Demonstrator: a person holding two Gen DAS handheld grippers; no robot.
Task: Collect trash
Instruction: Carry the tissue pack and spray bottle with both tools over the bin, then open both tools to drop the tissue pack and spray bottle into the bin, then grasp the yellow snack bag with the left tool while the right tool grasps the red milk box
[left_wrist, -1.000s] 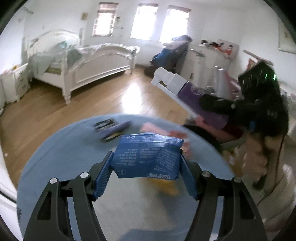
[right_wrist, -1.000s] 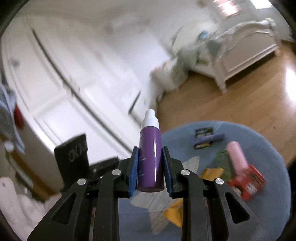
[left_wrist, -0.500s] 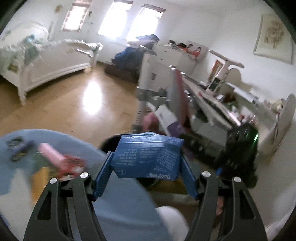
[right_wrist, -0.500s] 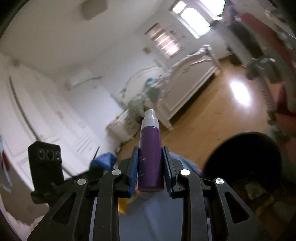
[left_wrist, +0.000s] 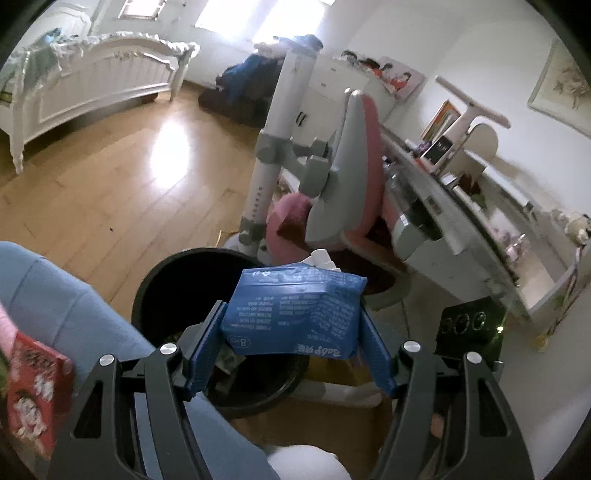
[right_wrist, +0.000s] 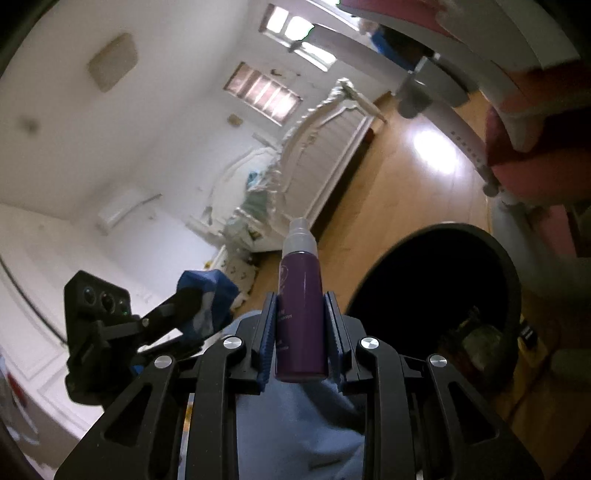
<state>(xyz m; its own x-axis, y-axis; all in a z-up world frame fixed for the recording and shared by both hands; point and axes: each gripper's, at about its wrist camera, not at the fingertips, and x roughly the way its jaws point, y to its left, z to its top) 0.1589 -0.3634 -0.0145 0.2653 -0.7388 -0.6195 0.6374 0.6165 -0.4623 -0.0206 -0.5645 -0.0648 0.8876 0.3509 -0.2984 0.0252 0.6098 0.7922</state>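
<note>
Left wrist view: left gripper (left_wrist: 291, 347) pinches a blue plastic packet (left_wrist: 295, 312) between its blue pads (left_wrist: 207, 345), one pad against each short end, printed side up with the text upside down to the camera. Directly ahead of and below the fingertips stands a black round trash bin (left_wrist: 162, 280), mouth open upward; the packet hangs over the bin's near half. Some crumpled items lie in the bin's bottom, too dark to identify. A white cap (left_wrist: 320, 258) of the bottle held by the other tool shows just past the packet's far edge. To the lower left of the tool, a blue cushioned surface (left_wrist: 55, 295) carries a red printed pack (left_wrist: 31, 402) at its edge. Beyond the bin: a pink and grey chair (left_wrist: 343, 192), then a cluttered desk (left_wrist: 461, 221) to the right. Right wrist view: right gripper (right_wrist: 301, 332) is closed on a purple spray bottle (right_wrist: 301, 317), pads against both sides of the body, bottle upright along the fingers with its pale cap at the far end. The bin (right_wrist: 436, 280) sits ahead and to the right of this tool, not under the bottle. The left gripper (right_wrist: 173, 310) with the blue packet (right_wrist: 210, 295) appears to the left, near but apart. A white bed (right_wrist: 314, 155) stands far ahead on the wood floor (right_wrist: 406, 184).
</note>
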